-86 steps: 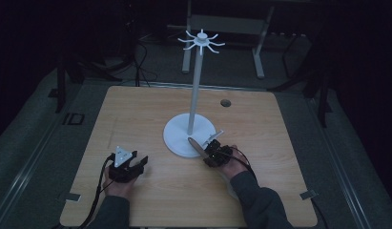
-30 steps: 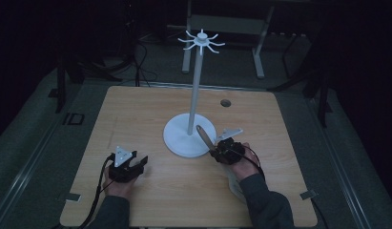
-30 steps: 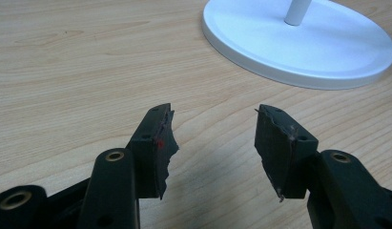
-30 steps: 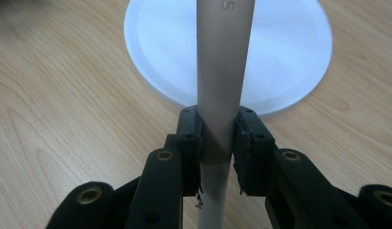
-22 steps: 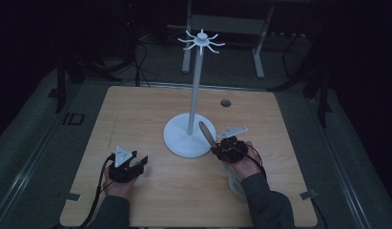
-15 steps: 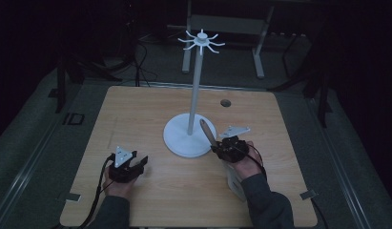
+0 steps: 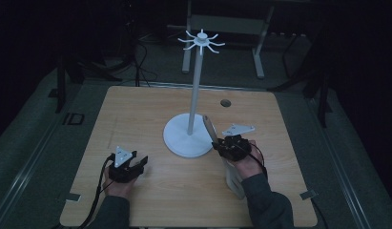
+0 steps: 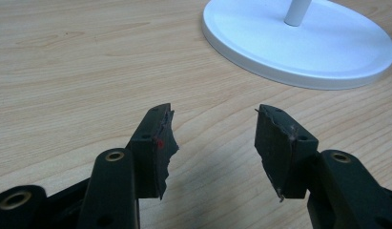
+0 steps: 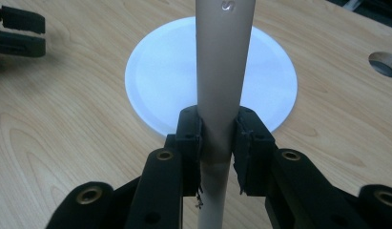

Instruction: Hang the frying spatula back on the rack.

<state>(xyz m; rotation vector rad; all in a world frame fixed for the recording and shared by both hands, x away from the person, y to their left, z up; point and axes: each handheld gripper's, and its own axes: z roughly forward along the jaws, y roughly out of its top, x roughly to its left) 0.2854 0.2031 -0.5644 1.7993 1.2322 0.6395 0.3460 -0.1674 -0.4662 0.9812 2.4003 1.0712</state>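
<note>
Right tongs (image 9: 217,148) clamped on beige spoon-like utensil (image 9: 223,71), handle between pads, just beside white stand base (image 7: 189,138), right of it. Left tongs (image 8: 212,143) open, empty, resting on desk (image 7: 136,114) left of stand base.

- The stand's round base (image 7: 188,138) sits on the table (image 7: 136,109), near its middle.
- Left gripper (image 7: 129,168) — nearer the person, left of the base, on the table.
- Right gripper (image 7: 221,147) — just right of the base, clamping a handle (image 7: 209,127) that slants up beside the pole (image 7: 195,90).
- A hole (image 7: 225,102) lies behind the base, to its right.
</note>
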